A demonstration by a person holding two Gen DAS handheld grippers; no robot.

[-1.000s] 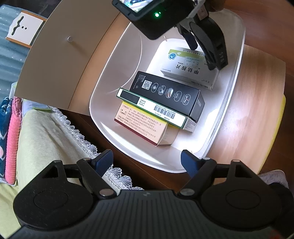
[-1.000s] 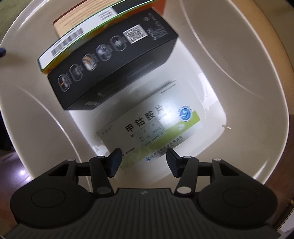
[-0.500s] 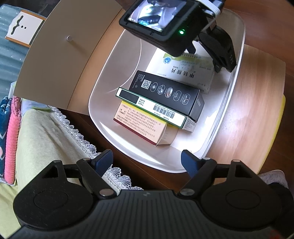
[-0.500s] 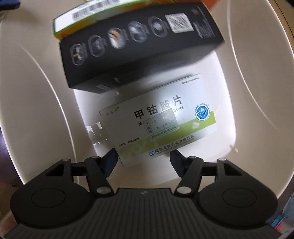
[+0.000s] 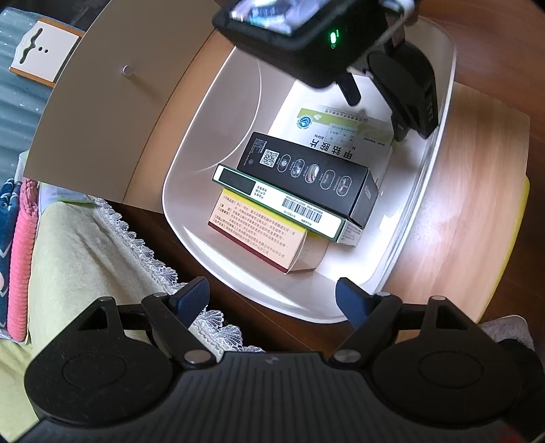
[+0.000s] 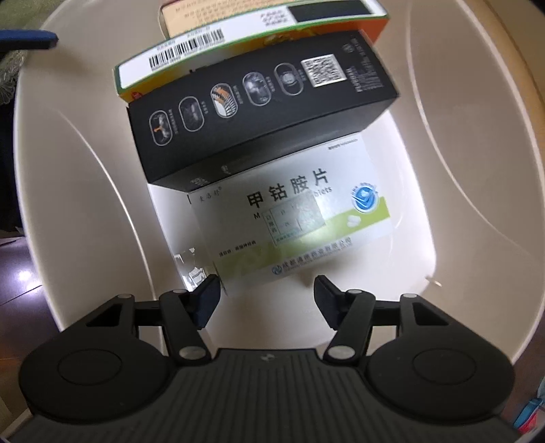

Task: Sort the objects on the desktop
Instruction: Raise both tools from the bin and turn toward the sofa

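A white bin (image 5: 204, 153) (image 6: 85, 204) holds several boxes. A white-and-green medicine box (image 5: 344, 136) (image 6: 293, 218) lies flat on the bin floor at one end, its far edge tucked under a black box (image 5: 306, 173) (image 6: 259, 112). Behind that are a green-and-white barcode box (image 5: 279, 201) (image 6: 218, 44) and an orange box (image 5: 259, 235) (image 6: 204, 13). My right gripper (image 5: 374, 114) (image 6: 267, 293) hovers open over the near edge of the medicine box, holding nothing. My left gripper (image 5: 272, 300) is open and empty, outside the bin's near rim.
The bin rests on a wooden tabletop (image 5: 470, 204). A beige panel with a small knob (image 5: 102, 112) stands to the bin's left. A yellow-green cloth with lace trim (image 5: 85, 255) and a pink fabric (image 5: 20, 255) lie at the lower left.
The right gripper has lifted and drawn back from the medicine box, which stays flat in the bin. The left gripper has not moved.
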